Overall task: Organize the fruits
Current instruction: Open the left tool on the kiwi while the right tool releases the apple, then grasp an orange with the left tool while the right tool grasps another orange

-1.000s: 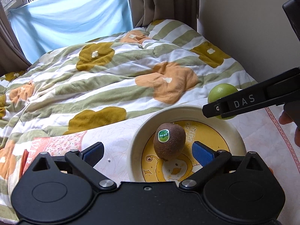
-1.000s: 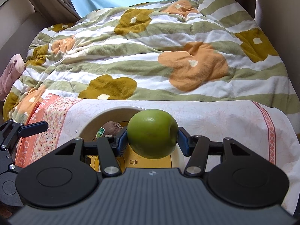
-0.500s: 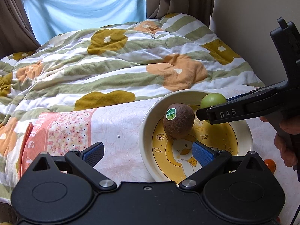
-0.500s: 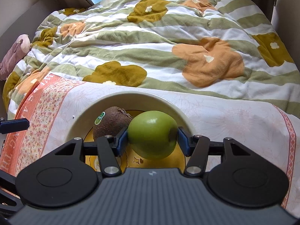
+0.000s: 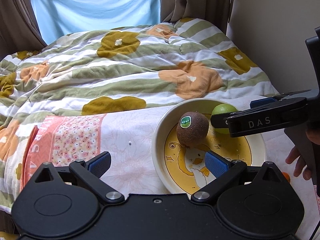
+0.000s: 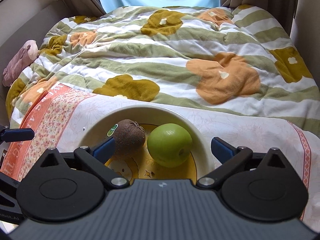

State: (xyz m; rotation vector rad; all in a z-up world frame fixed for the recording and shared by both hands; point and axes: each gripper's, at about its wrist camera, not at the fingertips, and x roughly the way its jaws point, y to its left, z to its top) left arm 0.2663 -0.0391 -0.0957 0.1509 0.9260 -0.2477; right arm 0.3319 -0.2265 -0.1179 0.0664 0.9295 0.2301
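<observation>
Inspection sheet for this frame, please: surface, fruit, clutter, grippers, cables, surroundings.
Surface: floral cloth over a bed, plate on it.
Job's things: kiwi and green apple lie side by side in the plate; small orange fruit right of it.
Clutter: plush toy at the bed's left edge.
Grippers: left gripper open, empty; right gripper open around the apple, jaws apart from it.
Cables: nothing seen.
Surroundings: quilt, curtains, window.
</observation>
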